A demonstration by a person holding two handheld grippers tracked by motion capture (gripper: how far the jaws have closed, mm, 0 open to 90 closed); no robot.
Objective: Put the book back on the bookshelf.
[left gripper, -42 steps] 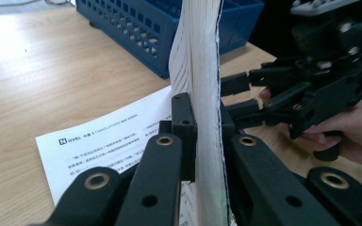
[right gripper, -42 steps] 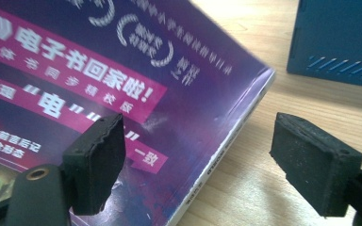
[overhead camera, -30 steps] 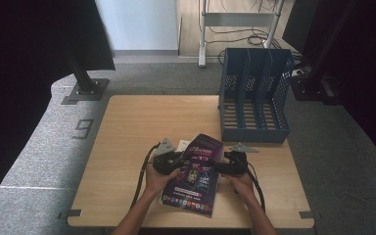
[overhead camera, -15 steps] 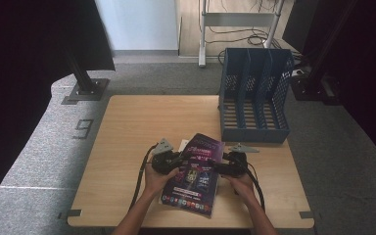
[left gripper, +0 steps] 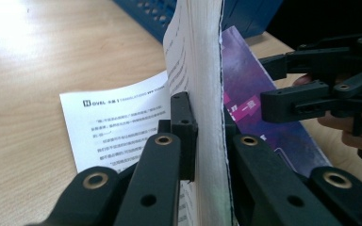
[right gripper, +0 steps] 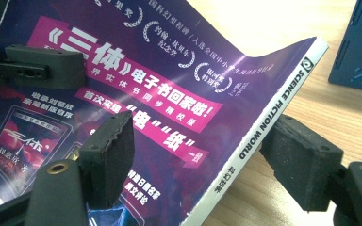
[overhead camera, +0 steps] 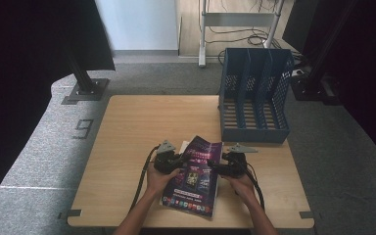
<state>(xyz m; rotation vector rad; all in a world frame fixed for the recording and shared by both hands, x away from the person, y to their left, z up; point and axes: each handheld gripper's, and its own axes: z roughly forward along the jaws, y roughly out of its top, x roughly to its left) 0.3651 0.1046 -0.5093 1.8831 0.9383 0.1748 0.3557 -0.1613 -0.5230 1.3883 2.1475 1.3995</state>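
A purple-covered magazine (overhead camera: 193, 178) lies on the wooden table (overhead camera: 142, 122) between both hands. My left gripper (left gripper: 207, 127) is shut on its thick block of pages (left gripper: 207, 70) and holds that edge raised, while one loose white page (left gripper: 118, 122) droops onto the table. In the high view the left gripper (overhead camera: 180, 160) sits at the magazine's left edge and my right gripper (overhead camera: 214, 166) at its right. The right gripper (right gripper: 202, 150) straddles the white spine (right gripper: 264, 127). Its jaws have just been closing; the pads (right gripper: 111, 150) stand apart from the cover.
A blue slotted file rack (overhead camera: 254, 98) stands at the table's back right, close behind the magazine. A black stand's base (overhead camera: 85, 90) rests on the grey floor beyond the left corner. Bare table lies to the left and far side.
The left gripper has sunk a little with the magazine's edge in it. The right gripper has stayed in place at the spine, its jaws narrower.
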